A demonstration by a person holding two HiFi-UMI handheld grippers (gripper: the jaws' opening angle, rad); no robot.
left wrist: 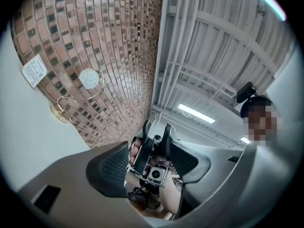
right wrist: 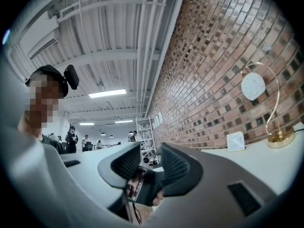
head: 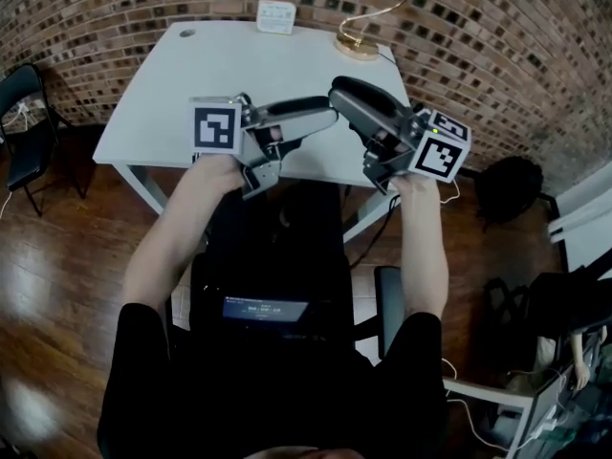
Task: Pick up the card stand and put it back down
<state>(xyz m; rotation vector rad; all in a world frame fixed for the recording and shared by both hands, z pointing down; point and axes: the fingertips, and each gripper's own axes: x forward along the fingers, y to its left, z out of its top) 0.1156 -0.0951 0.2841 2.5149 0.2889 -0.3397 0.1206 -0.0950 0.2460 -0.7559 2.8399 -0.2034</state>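
Note:
The card stand (head: 359, 41) is a gold wire hoop on a round base, with a round white card hanging in it. It stands at the far right of the white table (head: 191, 94). It also shows in the left gripper view (left wrist: 89, 78) and the right gripper view (right wrist: 256, 87). Both grippers are held in the air over the table's near edge, well short of the stand. My left gripper (head: 323, 113) (left wrist: 152, 163) points right, and my right gripper (head: 349, 98) (right wrist: 148, 167) points left at it. Each is open with nothing between its jaws.
A small white printed card (head: 275, 15) stands at the table's back edge against the brick wall. A black chair (head: 24, 122) is at the left and a black bag (head: 512, 185) lies on the wooden floor at the right. Several people stand far off (right wrist: 71, 137).

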